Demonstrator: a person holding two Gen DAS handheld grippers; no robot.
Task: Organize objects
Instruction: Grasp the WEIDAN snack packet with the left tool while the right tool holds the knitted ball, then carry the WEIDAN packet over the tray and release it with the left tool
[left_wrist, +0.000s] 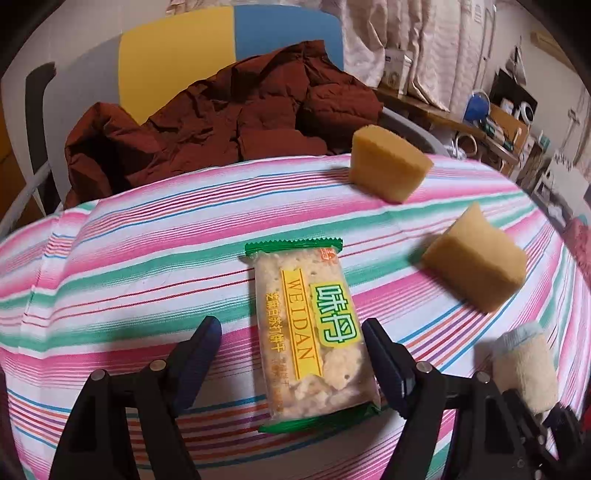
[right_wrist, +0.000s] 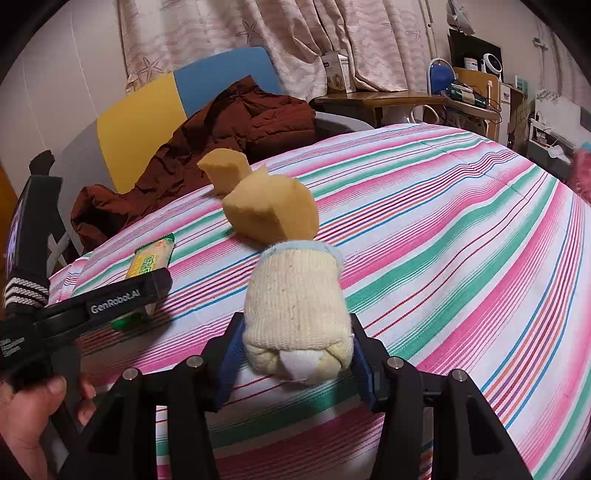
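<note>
Now left claw (left_wrist: 291, 332) wide astride cracker packet (left_wrist: 310, 332), right claw (right_wrist: 295, 332) gripping rolled sock (right_wrist: 295, 299)

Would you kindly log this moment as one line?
left gripper: open, straddling cracker packet | right gripper: shut on rolled sock | two sponges on striped cloth

The cloth (left_wrist: 147, 258) runs in pink, white, green and blue stripes. Two sponges (left_wrist: 388, 168) (left_wrist: 476, 269) are tan-yellow. The cracker packet (left_wrist: 314, 332) is green-edged with a yellow label. The rolled sock (right_wrist: 295, 306) is cream, the jacket (left_wrist: 221, 122) rust-brown.
</note>
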